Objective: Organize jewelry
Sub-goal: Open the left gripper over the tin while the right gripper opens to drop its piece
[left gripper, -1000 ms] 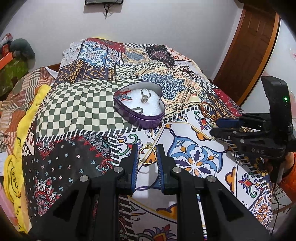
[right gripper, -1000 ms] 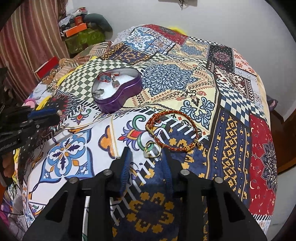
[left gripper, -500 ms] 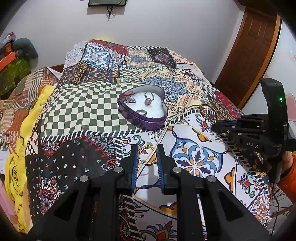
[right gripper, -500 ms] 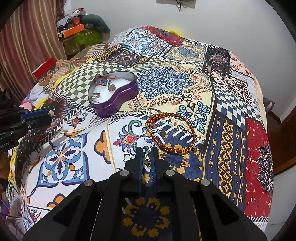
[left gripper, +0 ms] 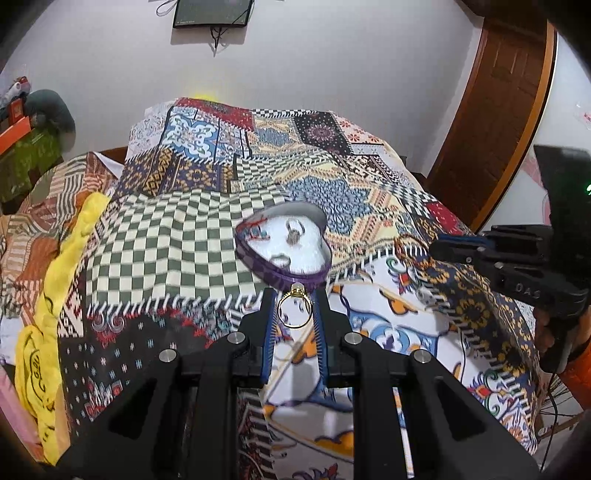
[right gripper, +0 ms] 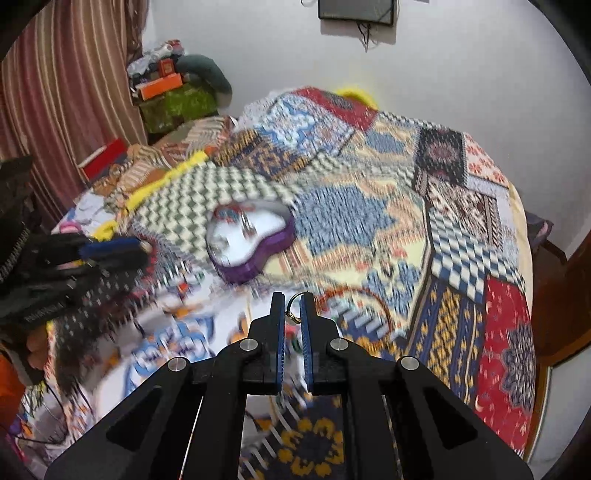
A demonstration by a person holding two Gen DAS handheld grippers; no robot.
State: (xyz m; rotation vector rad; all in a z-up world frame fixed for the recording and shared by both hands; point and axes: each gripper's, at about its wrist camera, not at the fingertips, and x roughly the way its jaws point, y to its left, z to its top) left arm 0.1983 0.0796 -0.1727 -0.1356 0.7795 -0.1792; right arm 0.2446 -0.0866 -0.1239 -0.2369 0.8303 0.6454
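purple heart box [left gripper: 295, 275], gold ring [left gripper: 294, 314]

A patchwork bedspread [left gripper: 192, 236] covers the bed. A yellow cloth [left gripper: 48, 317] lies along its left edge. On the white wall a dark screen [left gripper: 212, 13] hangs. A brown wooden door [left gripper: 495, 110] stands right, a striped curtain [right gripper: 62, 92] left.

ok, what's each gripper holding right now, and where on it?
Left gripper pinches a gold ring by opposite sides of its band. Right gripper grips a smaller ring, edge-on between the pads.
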